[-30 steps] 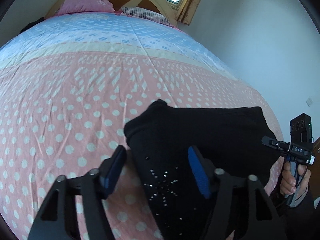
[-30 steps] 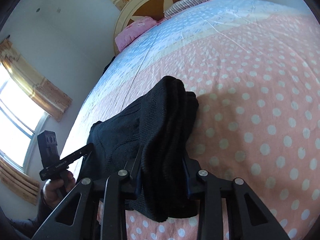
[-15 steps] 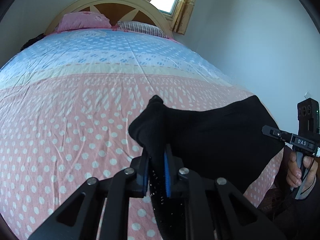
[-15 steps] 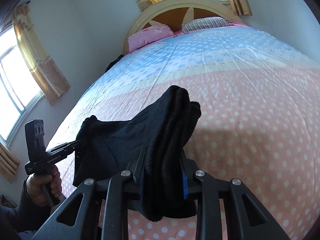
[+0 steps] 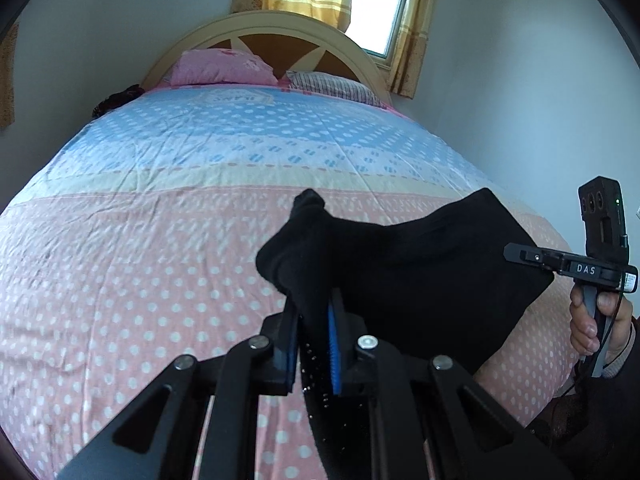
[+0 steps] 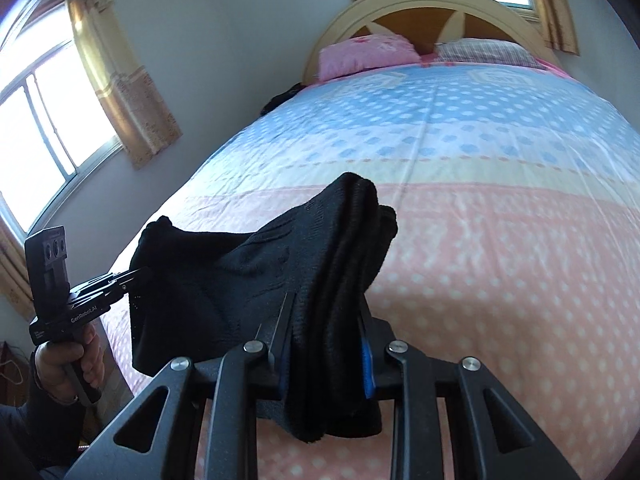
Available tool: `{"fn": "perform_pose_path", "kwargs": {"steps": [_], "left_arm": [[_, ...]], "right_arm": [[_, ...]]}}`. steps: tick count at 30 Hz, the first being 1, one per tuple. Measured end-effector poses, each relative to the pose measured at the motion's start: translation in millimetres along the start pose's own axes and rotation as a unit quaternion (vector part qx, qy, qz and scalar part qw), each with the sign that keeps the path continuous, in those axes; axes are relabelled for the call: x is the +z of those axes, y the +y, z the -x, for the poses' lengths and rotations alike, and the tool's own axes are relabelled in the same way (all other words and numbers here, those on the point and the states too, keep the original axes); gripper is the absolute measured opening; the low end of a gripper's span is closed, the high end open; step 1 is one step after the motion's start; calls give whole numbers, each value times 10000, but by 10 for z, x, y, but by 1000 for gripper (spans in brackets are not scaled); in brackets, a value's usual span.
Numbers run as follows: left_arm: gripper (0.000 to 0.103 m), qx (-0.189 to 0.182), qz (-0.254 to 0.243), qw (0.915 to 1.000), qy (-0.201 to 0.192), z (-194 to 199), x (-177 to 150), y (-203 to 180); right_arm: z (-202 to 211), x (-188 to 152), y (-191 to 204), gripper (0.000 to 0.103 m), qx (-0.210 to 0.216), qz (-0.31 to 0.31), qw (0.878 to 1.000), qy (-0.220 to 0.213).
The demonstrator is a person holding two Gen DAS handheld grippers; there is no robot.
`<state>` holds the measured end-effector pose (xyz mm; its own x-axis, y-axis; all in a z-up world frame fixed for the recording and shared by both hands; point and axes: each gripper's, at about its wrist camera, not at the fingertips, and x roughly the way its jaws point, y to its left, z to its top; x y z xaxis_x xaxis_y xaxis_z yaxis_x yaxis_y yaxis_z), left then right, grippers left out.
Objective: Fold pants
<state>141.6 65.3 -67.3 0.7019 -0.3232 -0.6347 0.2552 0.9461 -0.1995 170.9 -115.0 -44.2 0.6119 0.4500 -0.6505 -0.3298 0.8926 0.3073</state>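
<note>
While both grippers clamp | pants (image 5: 420, 264) span sideways | above bed (image 5: 160, 260)

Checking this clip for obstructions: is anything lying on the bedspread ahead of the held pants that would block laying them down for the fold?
Nothing visible does. The pants hang clamped in the left gripper and right gripper; the pink dotted bedspread ahead is bare, and the pillows sit far off by the headboard.

A pink pillow (image 5: 224, 67) and a striped pillow (image 5: 328, 85) lie against the arched wooden headboard (image 5: 280, 32). Yellow curtains (image 6: 120, 68) flank the windows (image 6: 44, 120).
</note>
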Motion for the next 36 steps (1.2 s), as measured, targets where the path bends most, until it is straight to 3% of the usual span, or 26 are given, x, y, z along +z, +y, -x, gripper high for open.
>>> {"fn": "perform_pose_path", "kwargs": {"steps": [10,19,36], "left_arm": [[13,647,305,9974,-85,171,19,634],[13,977,668,9930,5,168,-124,1102],[17,1048,766,9913,227,19,-303,1321]], "right_arm": [[-782,404,418,27,555,224,9980,215],[-1384,419,601,26,763,30,9962,429],[-1626,326,406,26,747,-203,9943,729]]}}
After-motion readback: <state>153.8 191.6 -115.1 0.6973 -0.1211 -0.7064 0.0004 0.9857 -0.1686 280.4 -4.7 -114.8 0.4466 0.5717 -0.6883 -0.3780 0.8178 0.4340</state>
